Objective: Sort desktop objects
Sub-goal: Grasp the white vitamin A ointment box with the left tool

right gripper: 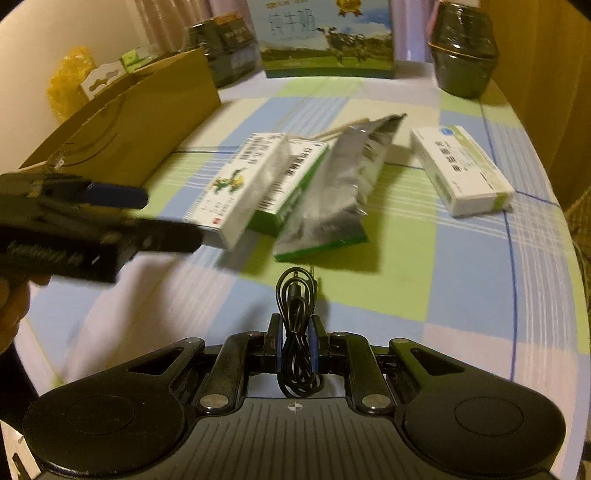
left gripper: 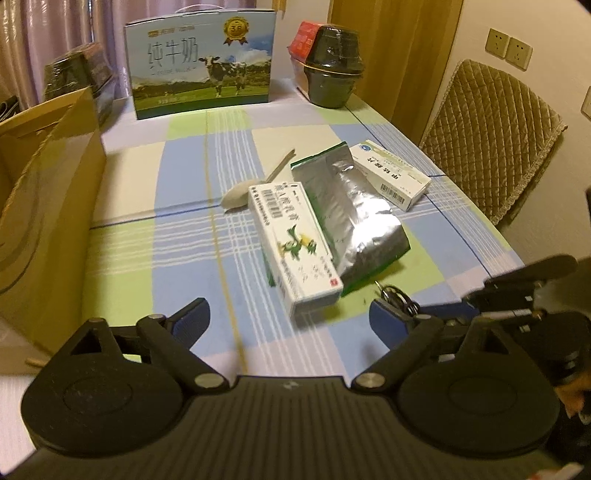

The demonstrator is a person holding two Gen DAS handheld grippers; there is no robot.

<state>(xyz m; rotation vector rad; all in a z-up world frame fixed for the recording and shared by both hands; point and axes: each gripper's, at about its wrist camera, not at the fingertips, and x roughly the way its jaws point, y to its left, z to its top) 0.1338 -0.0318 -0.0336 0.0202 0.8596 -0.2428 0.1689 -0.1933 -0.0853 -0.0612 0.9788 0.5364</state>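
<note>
Coiled black cable [right gripper: 297, 328] sits clamped between right gripper [right gripper: 297, 345] fingers [right gripper: 275, 343].

Home dining room, checked tablecloth [left gripper: 177, 236], padded chair [left gripper: 491, 140], curtains [left gripper: 55, 33]

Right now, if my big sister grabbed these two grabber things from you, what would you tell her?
Right hand-held gripper: shut on the coiled black cable, held just above the table.
Left hand-held gripper: open, holding nothing, pointed at the long medicine box.
Still on the checked tablecloth: that box, the silver foil bag beside it, a second medicine box and a spoon.
The open cardboard box stands at the left.
Left to do: put the cable away, then sort the rest.
</note>
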